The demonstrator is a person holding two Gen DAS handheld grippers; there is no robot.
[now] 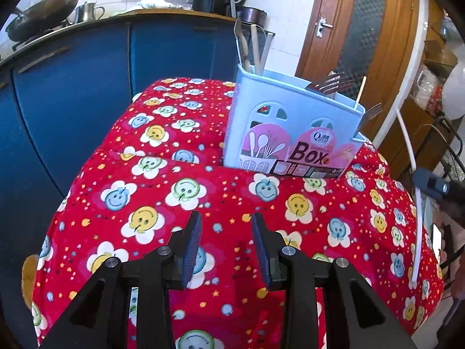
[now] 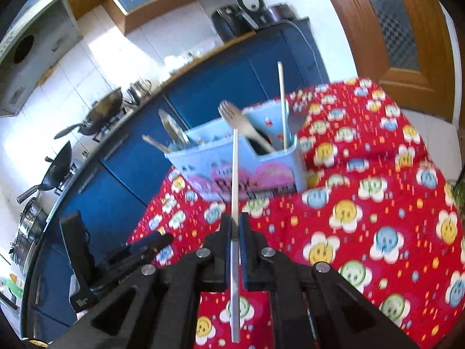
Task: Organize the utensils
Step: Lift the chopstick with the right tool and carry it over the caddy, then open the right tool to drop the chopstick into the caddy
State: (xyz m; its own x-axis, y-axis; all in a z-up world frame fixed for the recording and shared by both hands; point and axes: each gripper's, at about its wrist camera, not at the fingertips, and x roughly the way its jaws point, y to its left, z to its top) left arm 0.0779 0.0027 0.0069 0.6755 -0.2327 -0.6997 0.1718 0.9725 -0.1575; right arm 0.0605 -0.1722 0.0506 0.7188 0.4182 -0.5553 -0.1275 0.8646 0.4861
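A pale blue plastic box (image 1: 293, 122) with arched cut-outs and a pink label stands upright on a soft red cloth (image 1: 162, 151) printed with smiling flowers. Forks (image 1: 334, 83), a wooden spoon (image 2: 247, 125) and a thin wooden stick (image 2: 282, 101) poke out. The left gripper (image 1: 226, 234) hangs over the cloth, its ribbed blue pads (image 1: 193, 247) apart, gripping nothing. The right gripper (image 2: 235, 224) is clamped on a slim metal chopstick (image 2: 234, 192) pointing toward the box.

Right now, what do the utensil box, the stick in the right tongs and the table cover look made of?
Utensil box: pale blue moulded plastic, smooth, with cut-out vents and a paper label. Stick: probably metal, grey with a dull sheen, clamped in the right tongs. Table cover: soft printed fabric, creased.
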